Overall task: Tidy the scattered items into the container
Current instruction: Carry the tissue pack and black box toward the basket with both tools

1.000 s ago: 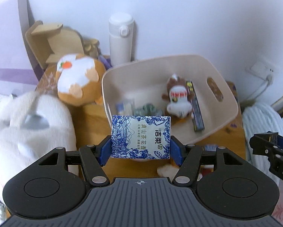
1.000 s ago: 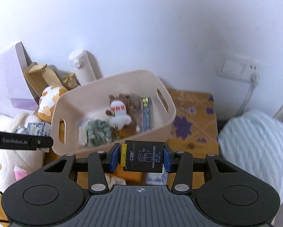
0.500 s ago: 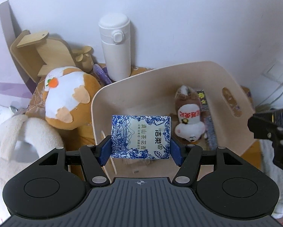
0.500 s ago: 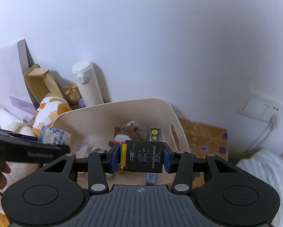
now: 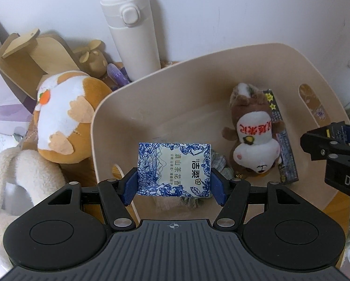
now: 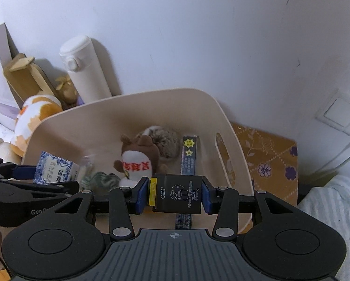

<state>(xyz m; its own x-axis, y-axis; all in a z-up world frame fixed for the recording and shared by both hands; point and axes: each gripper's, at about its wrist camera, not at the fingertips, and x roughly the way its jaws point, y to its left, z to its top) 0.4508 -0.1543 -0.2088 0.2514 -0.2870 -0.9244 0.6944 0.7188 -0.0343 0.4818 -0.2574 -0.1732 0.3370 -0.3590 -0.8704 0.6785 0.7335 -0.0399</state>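
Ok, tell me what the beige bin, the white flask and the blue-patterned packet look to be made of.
Beige bin: likely moulded plastic, matte, with smooth rounded walls and a cut-out handle slot.
White flask: smooth satin shell, plastic or coated metal; I cannot tell which.
Blue-patterned packet: thin soft printed film, slightly glossy and wrinkled at the edges, probably a tissue pack.

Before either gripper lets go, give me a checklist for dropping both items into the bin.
1. Left gripper clamped on the blue-and-white tissue pack: ok.
2. Right gripper clamped on the small black box: ok.
3. Tissue pack over the beige bin, inside its rim: ok.
4. Black box over the bin interior: ok.
5. Landing spots free: not ok; a brown plush toy, a long dark box and crumpled cloth already lie inside.
6. Grippers apart from each other: ok.
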